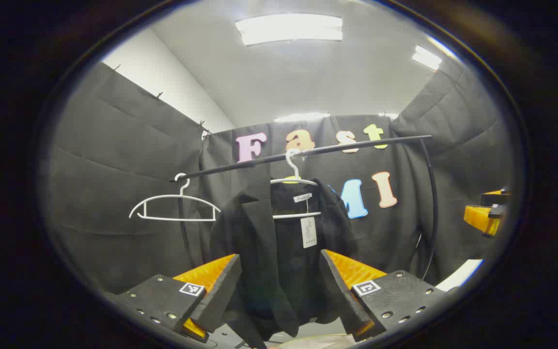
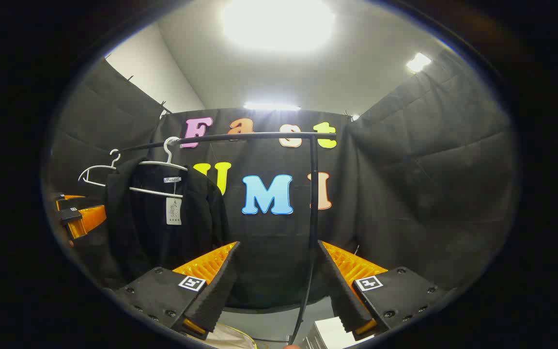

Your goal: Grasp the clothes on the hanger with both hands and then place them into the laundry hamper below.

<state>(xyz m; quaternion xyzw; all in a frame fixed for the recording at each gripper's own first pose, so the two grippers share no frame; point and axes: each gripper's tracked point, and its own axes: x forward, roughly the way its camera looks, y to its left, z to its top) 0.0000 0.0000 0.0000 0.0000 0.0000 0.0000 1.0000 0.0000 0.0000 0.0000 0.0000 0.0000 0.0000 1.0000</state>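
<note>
A black jacket with a white tag hangs on a white hanger from the black rail. My left gripper is open right in front of the jacket's lower half, a finger to either side of it, not touching. In the right gripper view the same jacket hangs at the left. My right gripper is open and faces the rack's upright post, to the right of the jacket. The left gripper shows at that view's left edge, and the right gripper at the left gripper view's right edge.
An empty white hanger hangs on the rail's left end. A pale rim, perhaps the hamper, peeks below the jacket. A white box lies low beside the post. Black cloth walls close in on all sides.
</note>
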